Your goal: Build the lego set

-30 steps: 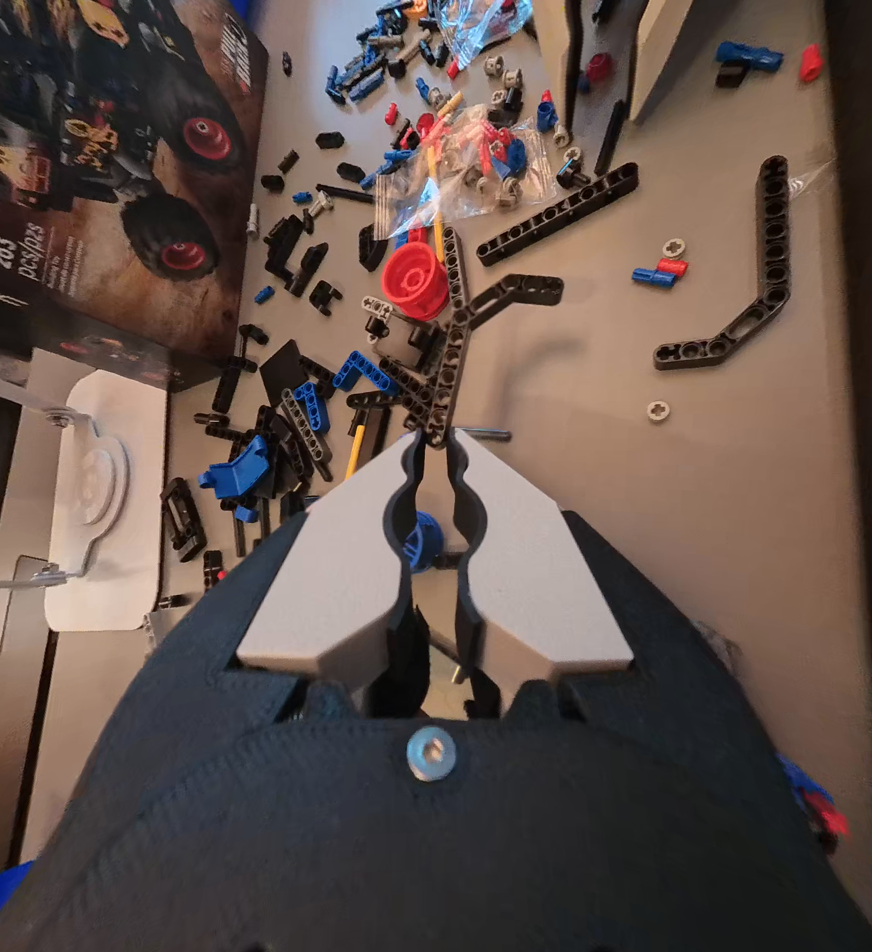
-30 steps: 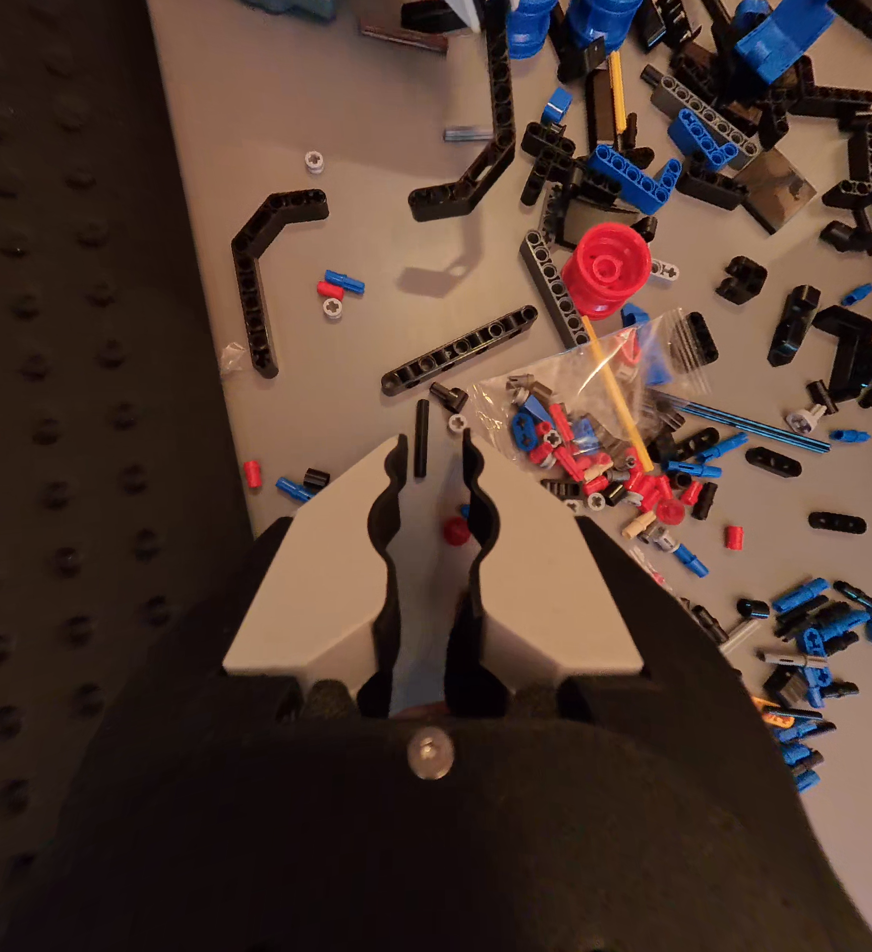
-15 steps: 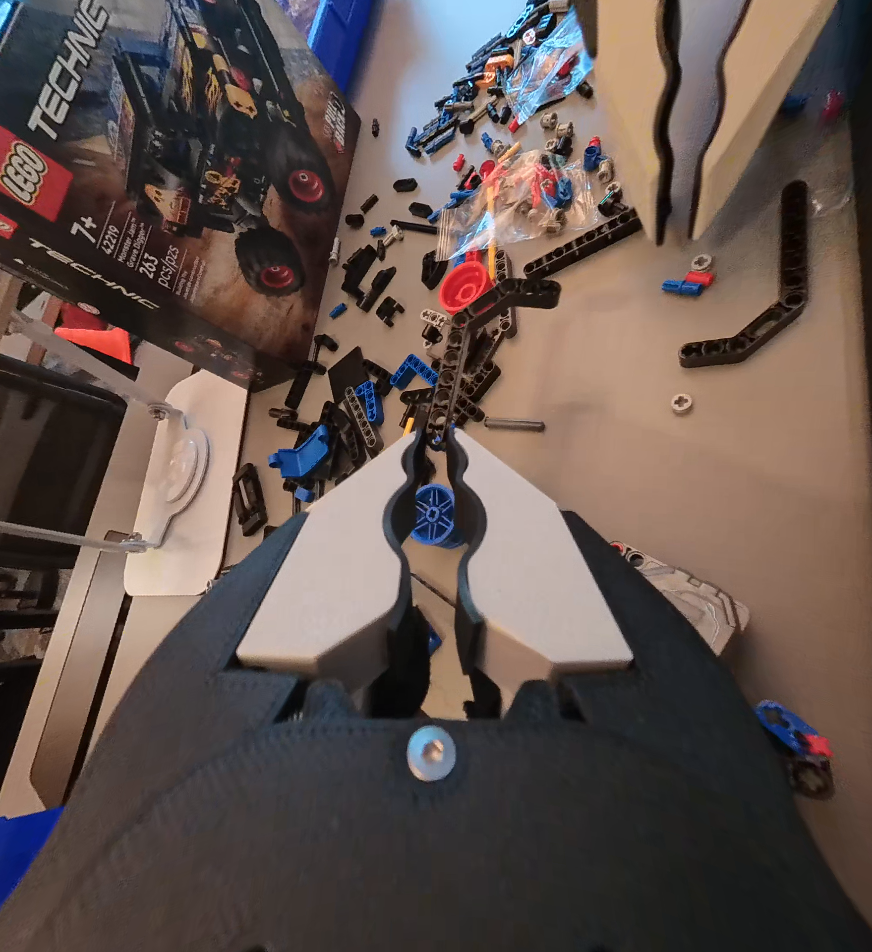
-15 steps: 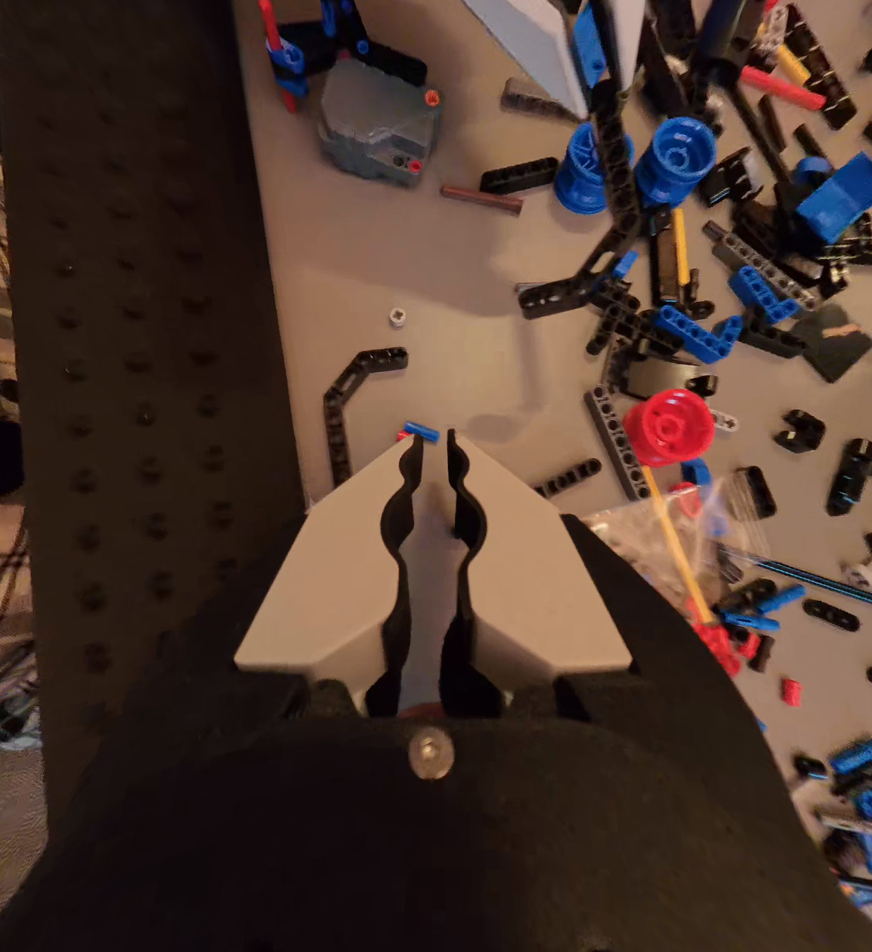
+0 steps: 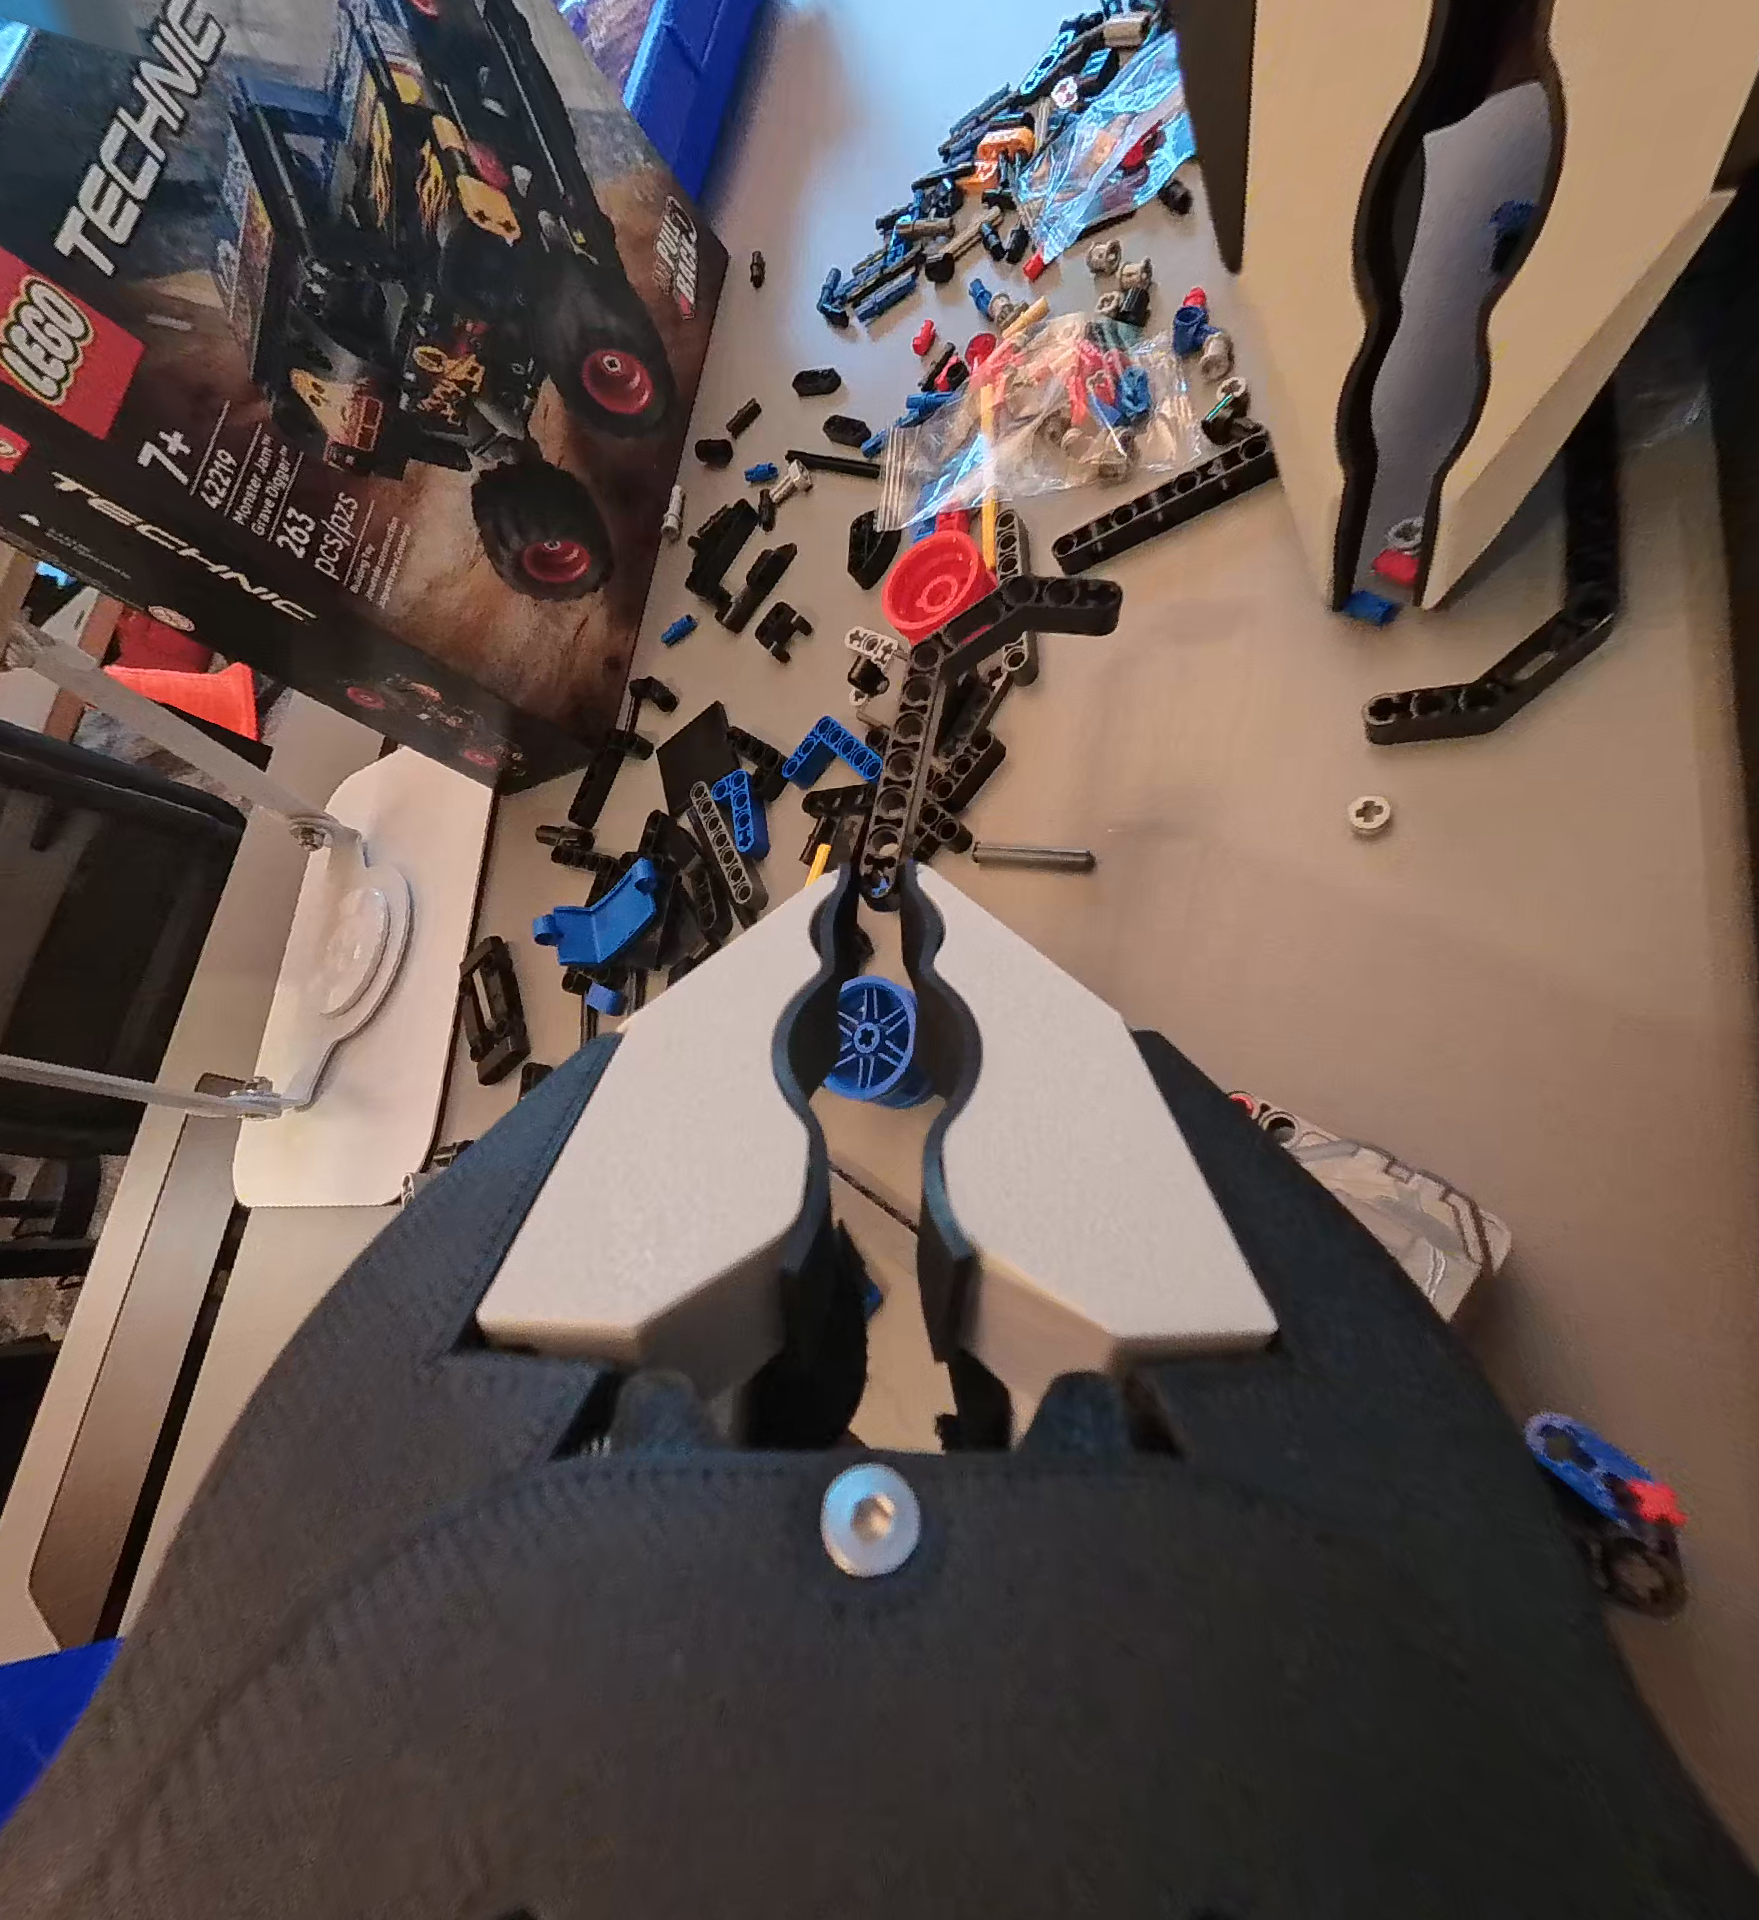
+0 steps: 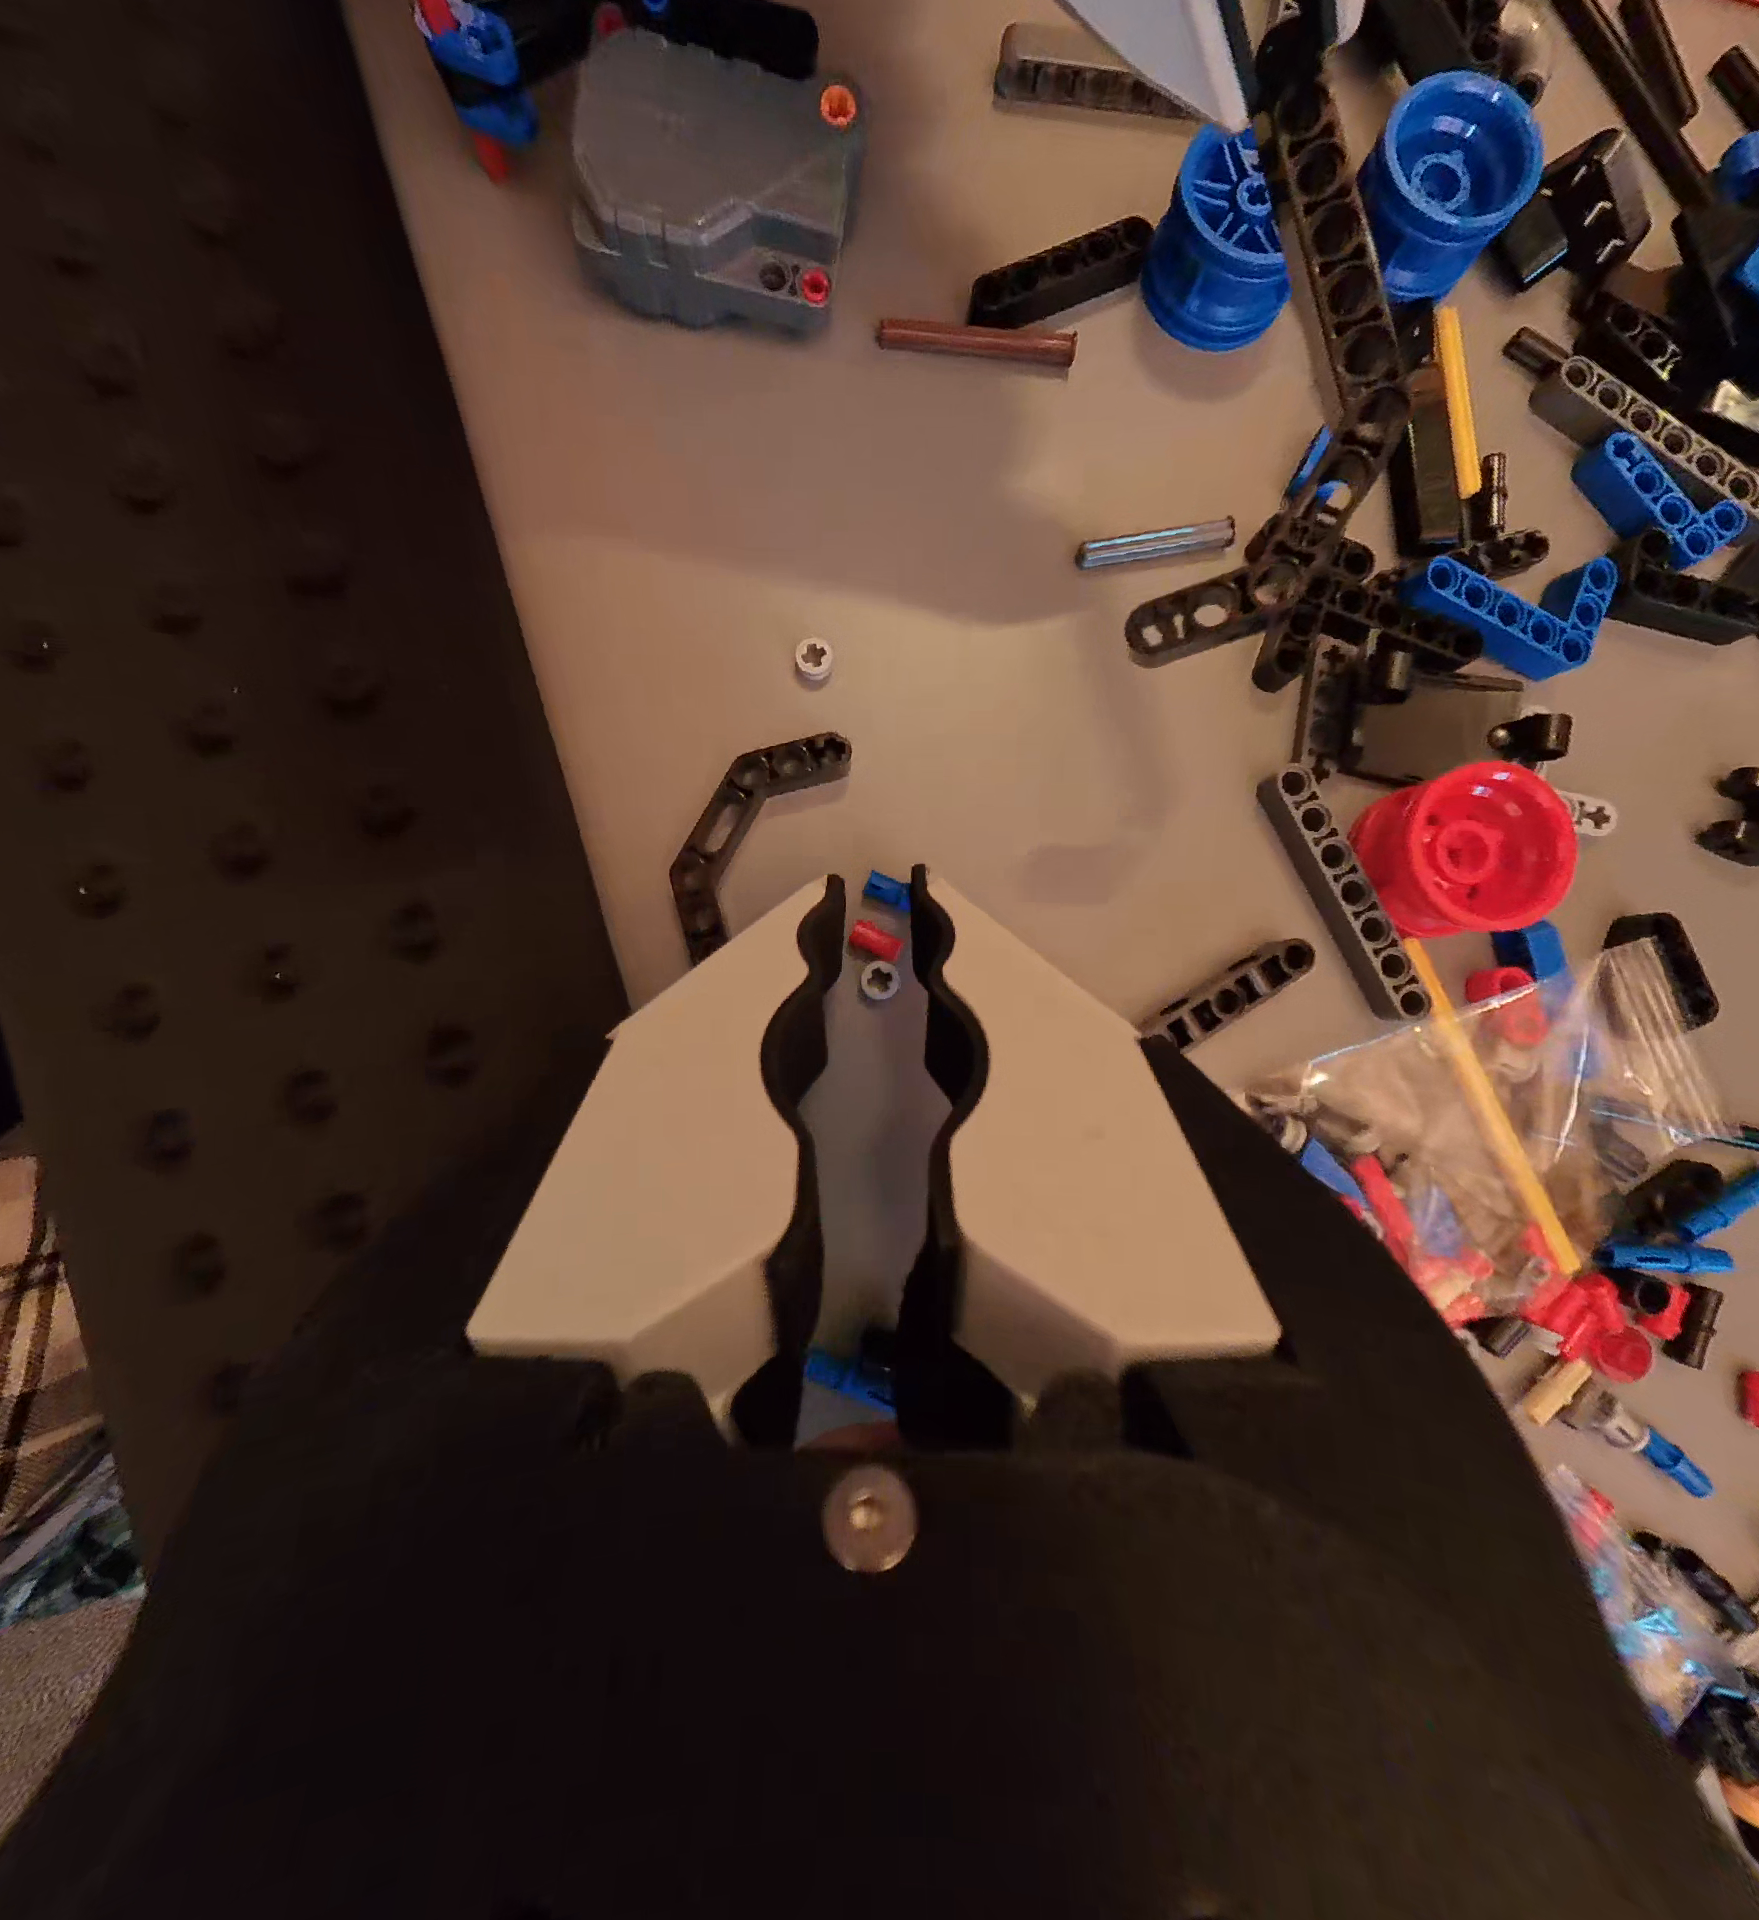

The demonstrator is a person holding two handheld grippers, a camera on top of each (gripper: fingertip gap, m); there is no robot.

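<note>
Left tongs point(image 5: 877, 883): tips nipped together on the end of a long black angled beam point(image 5: 916, 717), which runs away from the camera to a bent far end.
Between the fingers: a blue wheel hub point(image 5: 873, 1039) shows in the round gap; whether it is held cannot be told.
Right tongs point(image 5: 1384, 592): top right, tips down close to the worktop point(image 5: 1218, 987), a narrow gap between them, over a small red pin point(image 5: 1392, 565) and a blue pin point(image 5: 1370, 608).
Loose parts: red wheel hub point(image 5: 932, 590), clear bag of small parts point(image 5: 1041, 426), black bent beam point(image 5: 1519, 665), grey bush point(image 5: 1369, 816).
Left: the set's box point(image 5: 335, 343).
</note>
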